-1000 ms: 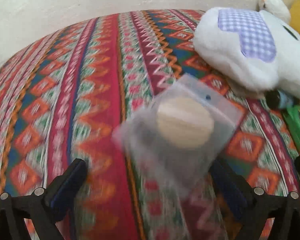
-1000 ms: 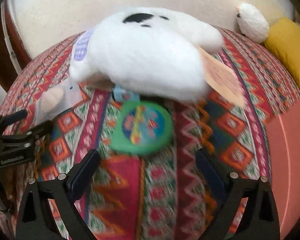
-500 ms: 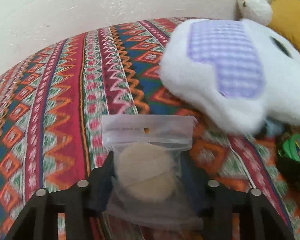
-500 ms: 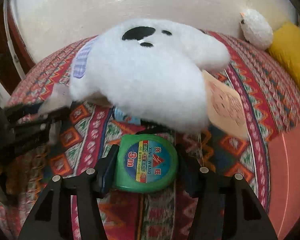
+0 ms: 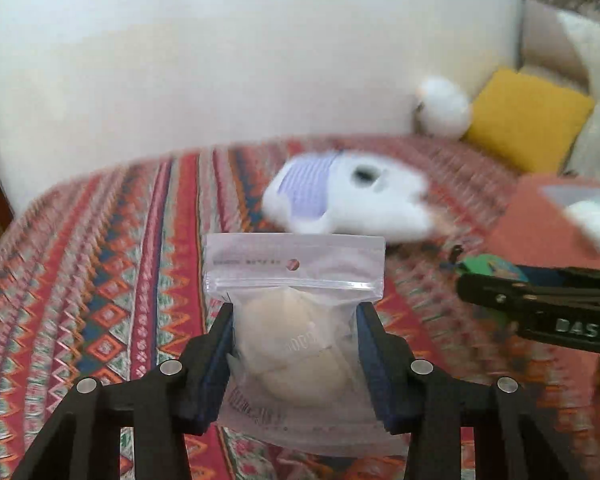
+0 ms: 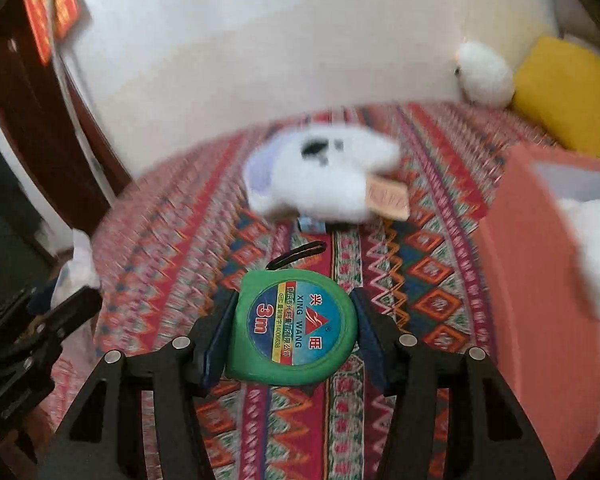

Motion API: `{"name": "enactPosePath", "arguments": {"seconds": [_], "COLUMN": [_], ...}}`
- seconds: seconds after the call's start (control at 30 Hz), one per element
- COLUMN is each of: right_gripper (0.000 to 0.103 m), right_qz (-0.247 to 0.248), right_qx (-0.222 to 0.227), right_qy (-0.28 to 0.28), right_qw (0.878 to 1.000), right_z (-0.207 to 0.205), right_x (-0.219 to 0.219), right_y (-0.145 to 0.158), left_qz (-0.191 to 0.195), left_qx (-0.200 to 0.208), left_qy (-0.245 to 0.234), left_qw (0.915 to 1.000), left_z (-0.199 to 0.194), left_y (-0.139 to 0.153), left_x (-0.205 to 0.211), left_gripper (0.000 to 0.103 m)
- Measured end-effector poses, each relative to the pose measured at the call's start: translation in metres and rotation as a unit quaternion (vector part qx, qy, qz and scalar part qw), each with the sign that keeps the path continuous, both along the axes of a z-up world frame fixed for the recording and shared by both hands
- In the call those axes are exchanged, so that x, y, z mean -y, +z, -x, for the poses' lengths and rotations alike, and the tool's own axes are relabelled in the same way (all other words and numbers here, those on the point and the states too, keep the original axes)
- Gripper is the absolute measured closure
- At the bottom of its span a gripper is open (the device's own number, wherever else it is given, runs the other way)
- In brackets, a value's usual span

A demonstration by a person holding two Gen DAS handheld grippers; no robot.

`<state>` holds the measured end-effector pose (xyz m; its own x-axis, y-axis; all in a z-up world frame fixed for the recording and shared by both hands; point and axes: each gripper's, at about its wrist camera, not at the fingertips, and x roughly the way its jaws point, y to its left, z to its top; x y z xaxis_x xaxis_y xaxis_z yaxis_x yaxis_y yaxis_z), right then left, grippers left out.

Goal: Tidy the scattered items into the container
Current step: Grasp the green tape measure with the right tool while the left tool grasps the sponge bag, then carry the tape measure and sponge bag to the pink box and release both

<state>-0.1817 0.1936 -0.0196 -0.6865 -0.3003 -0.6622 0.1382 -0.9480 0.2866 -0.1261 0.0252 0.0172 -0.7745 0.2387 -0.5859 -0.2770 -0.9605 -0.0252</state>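
- Lifting now: the left gripper (image 5: 294, 354) has come up off the bed, and its jaws are clamped on the clear zip bag (image 5: 296, 312) with the pale round pads inside; half a second ago that bag was pinned low against the patterned bedspread (image 5: 112, 264), a second ago it lay loose between wide-spread fingers.
- Same story on the other side: the right gripper (image 6: 292, 330) pinches the green tape measure (image 6: 294, 328) by its rim, face up, label reading "3m"; it too sat down on the cloth half a second ago and is now carried clear above it.
- The white plush toy (image 6: 320, 172) with the purple checked patch has dropped back into the distance in both views, where before it filled the frame just beyond the fingers; it lies on the bedspread, a tan tag (image 6: 388, 198) at its side.
- New on the right: the salmon-pink container (image 6: 540, 280) has swung into view, something white and fluffy already inside.
- A small blue object (image 6: 312, 224) sits beside the plush, too blurred to name.
- Far corner: a small white plush (image 6: 486, 74) next to a yellow cushion (image 6: 568, 96).
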Motion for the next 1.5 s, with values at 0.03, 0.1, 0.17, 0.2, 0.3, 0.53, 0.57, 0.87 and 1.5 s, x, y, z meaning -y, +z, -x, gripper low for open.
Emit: {"name": "enactPosePath", "arguments": {"seconds": [0.03,0.1,0.17,0.2,0.3,0.53,0.57,0.87,1.5], "right_gripper": [0.044,0.044,0.044,0.044,0.044,0.044,0.044,0.044,0.005], "right_qz": [0.007,0.023,0.039,0.045,0.058,0.075,0.080,0.078,0.066], "right_qx": [-0.014,-0.039,-0.067,-0.082,-0.130,-0.231,-0.238,-0.195,-0.179], "right_qy": [-0.006,-0.013,-0.017,-0.020,-0.033,-0.129,-0.144,-0.291,-0.292], "right_qw": [1.000,0.999,0.997,0.995,0.989,0.962,0.957,0.933,0.937], "right_z": [-0.010,-0.029,-0.048,-0.057,-0.084,-0.149,-0.157,-0.165,-0.130], "right_x": [-0.005,-0.014,-0.025,-0.032,-0.055,-0.146,-0.161,-0.296,-0.279], "right_y": [0.010,0.028,0.049,0.061,0.096,0.156,0.161,0.140,0.123], "left_qz": [0.001,0.001,0.001,0.000,-0.004,-0.032,-0.035,-0.041,-0.060], "left_qx": [-0.012,-0.034,-0.052,-0.061,-0.085,-0.114,-0.113,-0.028,-0.008], "left_qy": [-0.003,-0.011,-0.019,-0.023,-0.045,-0.123,-0.133,-0.231,-0.164], "left_qw": [0.9999,0.9993,0.9985,0.9979,0.9954,0.9854,0.9841,0.9716,0.9847], "left_z": [-0.007,-0.027,-0.046,-0.055,-0.076,-0.095,-0.094,-0.058,-0.037], "left_y": [0.009,0.029,0.049,0.057,0.084,0.135,0.139,0.114,0.094], "left_x": [-0.001,-0.011,-0.026,-0.034,-0.060,-0.137,-0.149,-0.288,-0.240], "left_gripper": [0.053,0.053,0.053,0.053,0.053,0.053,0.053,0.053,0.004]}}
